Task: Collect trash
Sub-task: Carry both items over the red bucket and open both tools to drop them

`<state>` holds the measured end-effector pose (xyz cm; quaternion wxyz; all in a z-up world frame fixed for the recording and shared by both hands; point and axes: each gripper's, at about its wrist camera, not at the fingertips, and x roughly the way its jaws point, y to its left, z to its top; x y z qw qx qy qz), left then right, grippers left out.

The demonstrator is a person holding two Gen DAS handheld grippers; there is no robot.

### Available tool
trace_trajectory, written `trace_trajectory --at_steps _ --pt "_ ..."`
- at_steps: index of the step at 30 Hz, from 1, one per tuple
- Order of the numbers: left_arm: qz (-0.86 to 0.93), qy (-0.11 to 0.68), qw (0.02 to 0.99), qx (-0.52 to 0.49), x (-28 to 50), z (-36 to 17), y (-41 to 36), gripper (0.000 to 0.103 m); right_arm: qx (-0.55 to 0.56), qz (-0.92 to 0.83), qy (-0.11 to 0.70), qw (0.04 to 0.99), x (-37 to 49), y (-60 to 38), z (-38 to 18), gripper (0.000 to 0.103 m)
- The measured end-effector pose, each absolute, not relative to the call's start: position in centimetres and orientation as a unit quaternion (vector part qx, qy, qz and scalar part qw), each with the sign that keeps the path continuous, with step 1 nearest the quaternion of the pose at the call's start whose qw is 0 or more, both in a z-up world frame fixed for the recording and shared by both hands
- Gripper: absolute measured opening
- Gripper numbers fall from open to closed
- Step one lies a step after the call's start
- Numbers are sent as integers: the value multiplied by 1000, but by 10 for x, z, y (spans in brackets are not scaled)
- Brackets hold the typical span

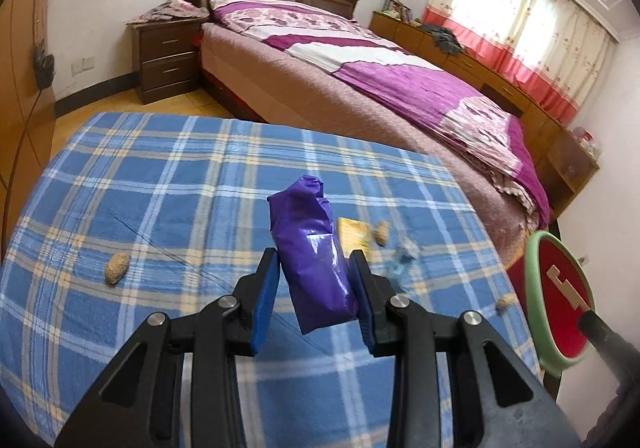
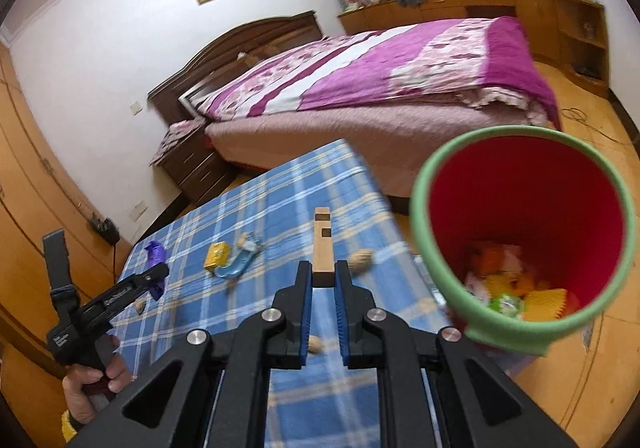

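The left gripper (image 1: 316, 280) clenches a crumpled purple plastic wrapper (image 1: 310, 248) above the blue plaid tablecloth (image 1: 160, 187). The right gripper (image 2: 322, 280) pinches a tan wooden handle (image 2: 322, 244), presenting the red, green-rimmed bin (image 2: 520, 207) on the right for dropping.

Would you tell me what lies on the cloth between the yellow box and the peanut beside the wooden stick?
In the right wrist view, a light blue wrapper lies between the yellow box and that peanut.

Both grippers, left gripper (image 1: 314, 268) and right gripper (image 2: 323, 278), show black frames, blue ribbed pads, silver screws; a yellow cuff (image 2: 69, 424) peeks out.
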<state>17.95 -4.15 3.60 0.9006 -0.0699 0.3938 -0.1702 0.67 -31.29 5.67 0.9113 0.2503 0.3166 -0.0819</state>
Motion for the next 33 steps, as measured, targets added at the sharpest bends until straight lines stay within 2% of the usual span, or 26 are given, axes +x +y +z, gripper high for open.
trace_trajectory --at_steps 14,33 --pt "-251 389 886 -24 121 64 -109 36 307 -143 283 897 -62 -376 47 13" --pt "-368 406 834 55 70 58 -245 36 377 -178 252 873 -104 -444 22 13"
